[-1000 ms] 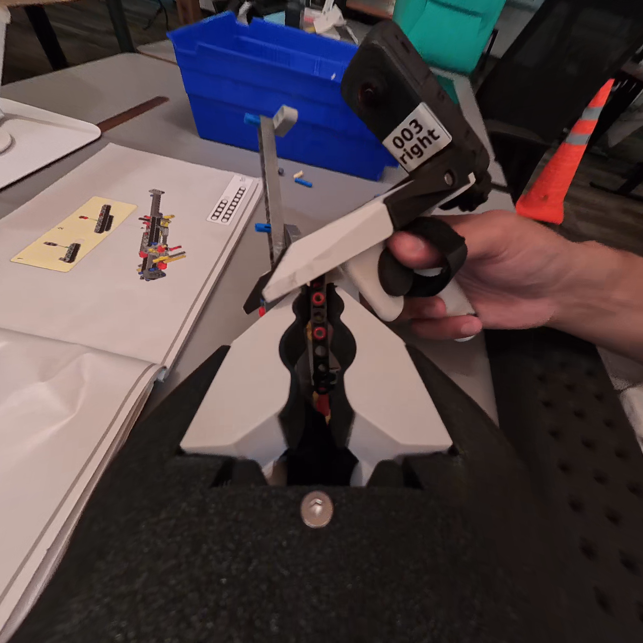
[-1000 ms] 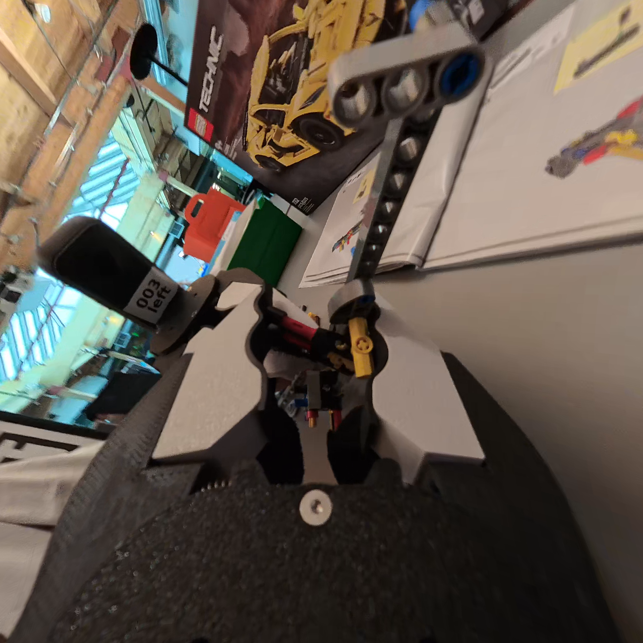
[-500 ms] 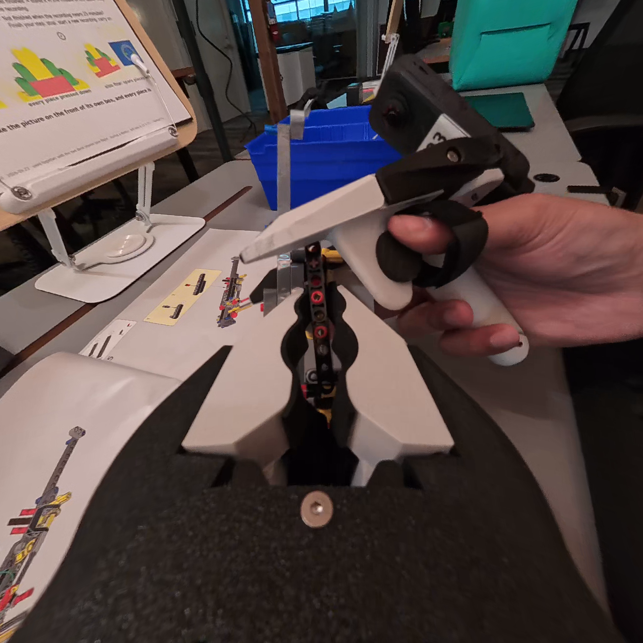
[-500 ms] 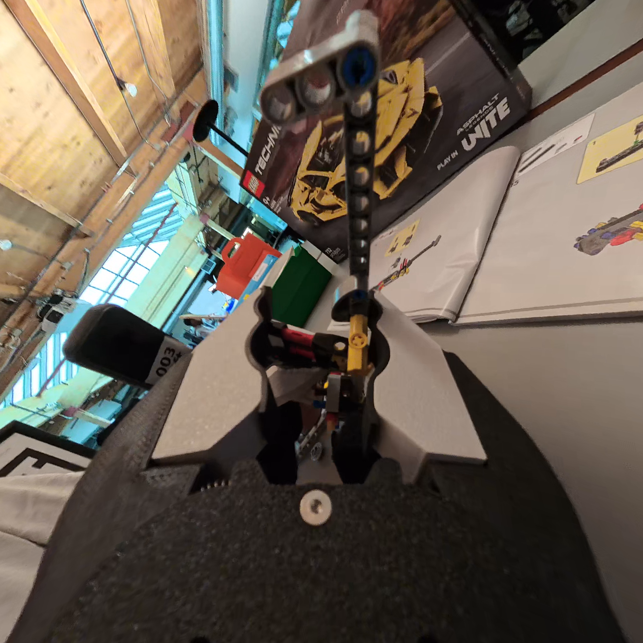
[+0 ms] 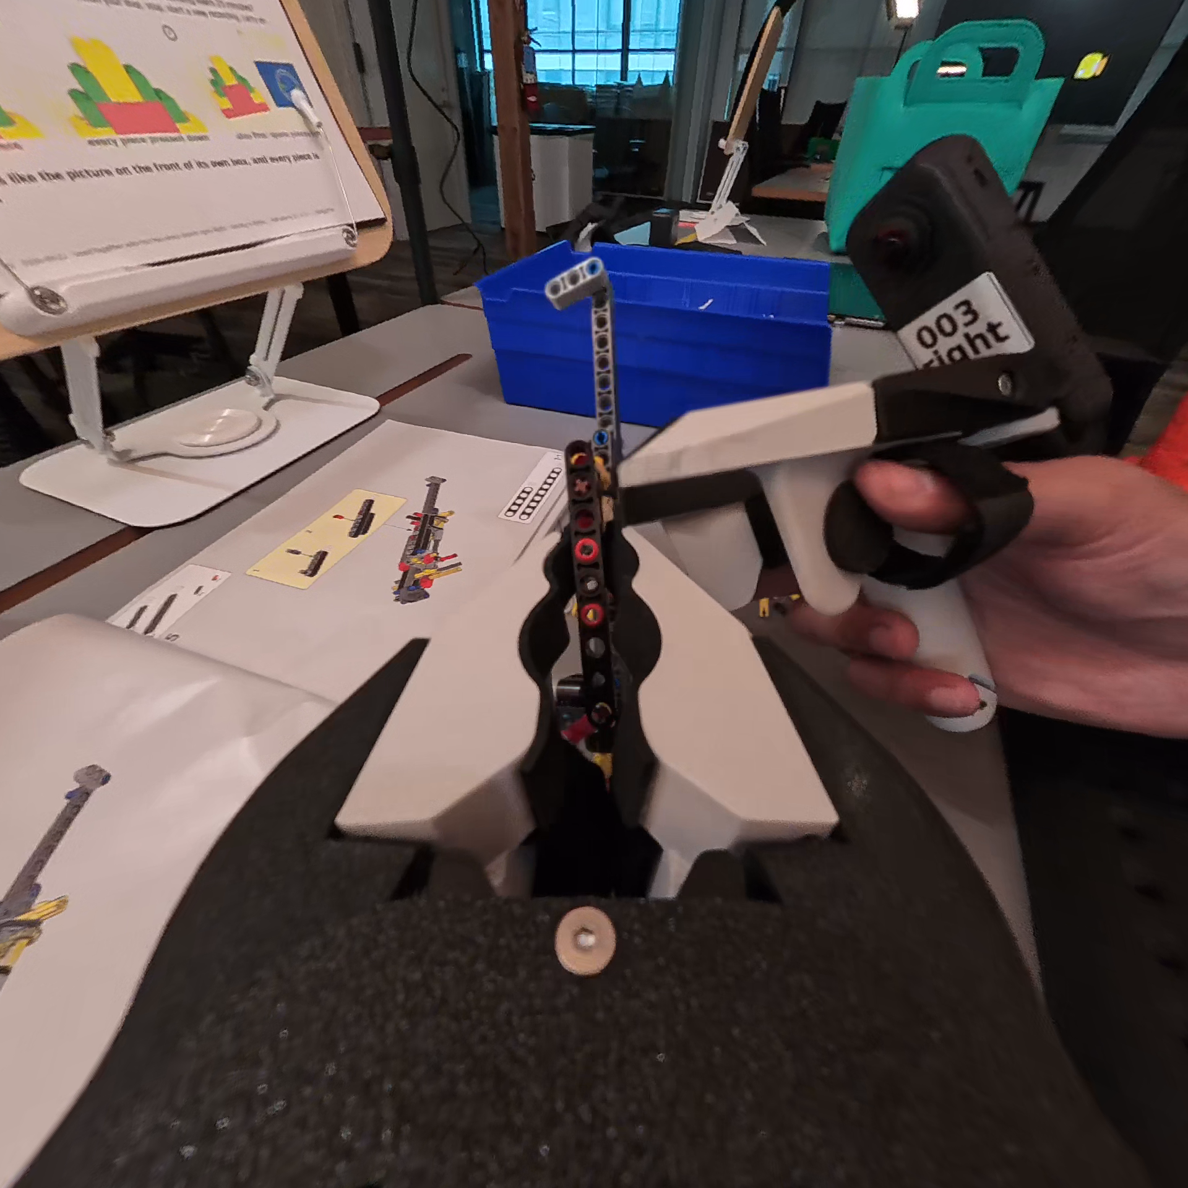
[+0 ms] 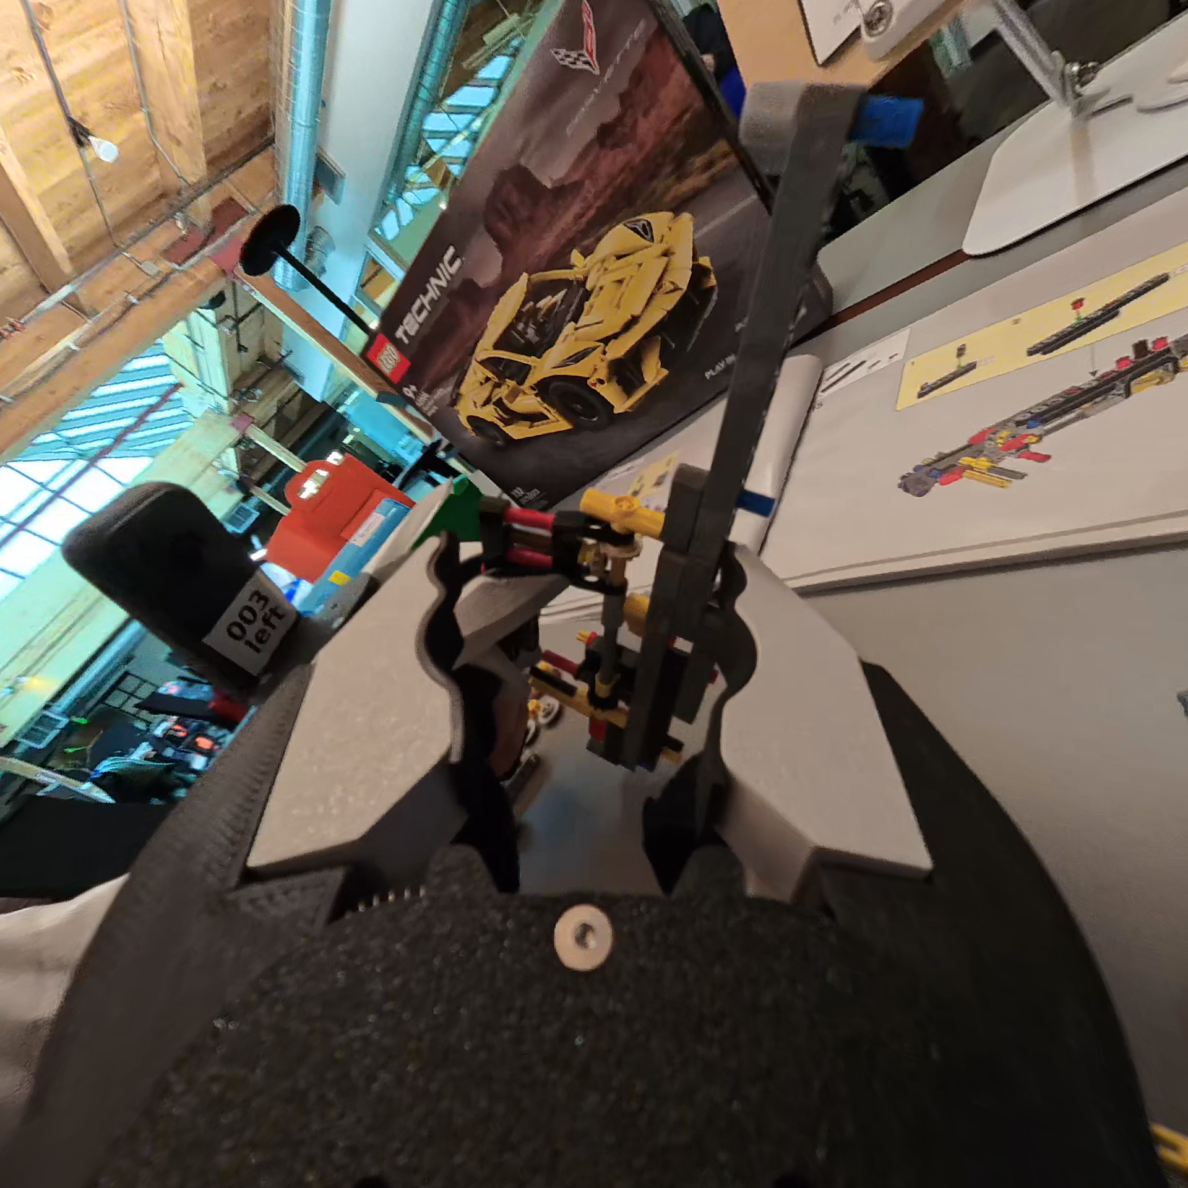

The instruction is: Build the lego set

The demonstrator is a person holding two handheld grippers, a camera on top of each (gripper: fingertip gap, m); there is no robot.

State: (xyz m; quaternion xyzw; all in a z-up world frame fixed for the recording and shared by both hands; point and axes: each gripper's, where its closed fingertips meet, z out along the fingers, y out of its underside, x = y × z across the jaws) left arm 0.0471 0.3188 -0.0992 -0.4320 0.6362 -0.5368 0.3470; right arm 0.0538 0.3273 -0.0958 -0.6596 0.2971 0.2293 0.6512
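Note:
The lego assembly is a black beam with red pins [image 5: 588, 611] joined to a long grey beam [image 5: 604, 360] that stands upright, topped by a short grey piece with a blue pin [image 5: 575, 283]. My left gripper [image 5: 594, 553] is shut on the black beam and holds it above the table. My right gripper [image 5: 617, 482], held by a hand, reaches in from the right with its tips at the assembly's upper part. In the right wrist view the right gripper [image 6: 591, 553] stands open. The long beam [image 6: 752, 360] lies against its right finger [image 6: 803, 707], and a finger of the left gripper [image 6: 488, 598] sits in the gap.
An open instruction booklet [image 5: 360, 533] lies on the grey table at the left. A blue bin [image 5: 675, 347] stands behind the assembly. A white document stand [image 5: 193, 437] is at the far left. The lego box [image 6: 578, 289] stands beyond the booklet. Both grippers' tips are close together, under 4 cm apart.
The left gripper has tilted up, so the bin and stand show higher. The assembly has turned, so the long beam is now edge-on to the right view. The right jaws have widened.

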